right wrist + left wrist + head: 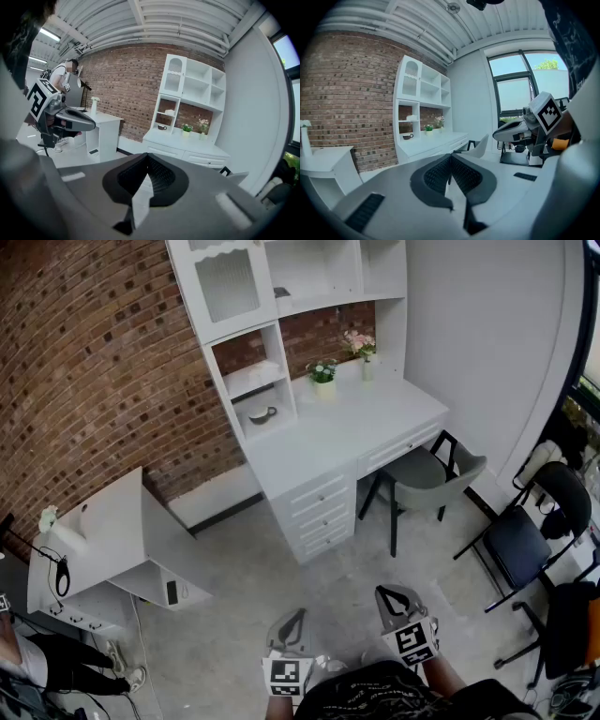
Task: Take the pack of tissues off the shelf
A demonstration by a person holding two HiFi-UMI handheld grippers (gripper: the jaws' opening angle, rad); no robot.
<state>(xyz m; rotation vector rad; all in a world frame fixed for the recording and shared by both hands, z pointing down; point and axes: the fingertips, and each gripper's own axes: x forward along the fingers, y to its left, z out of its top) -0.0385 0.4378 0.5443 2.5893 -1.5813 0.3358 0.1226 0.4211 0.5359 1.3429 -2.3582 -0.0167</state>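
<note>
Brick wall (84,352) backs the shelf (255,381), well off; my left gripper (299,614) and right gripper (384,592) are pressed together, empty. I judge approach comes next.

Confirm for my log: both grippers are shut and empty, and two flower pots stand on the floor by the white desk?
Wrong place: the head view shows the two flower pots on the white desk, on its top, not the floor. The left gripper and right gripper are indeed shut and empty.

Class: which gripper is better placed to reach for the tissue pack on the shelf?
Left, narrowly: the left gripper sits nearer the tissue pack than the right gripper. Both are shut, empty, far off.
</note>
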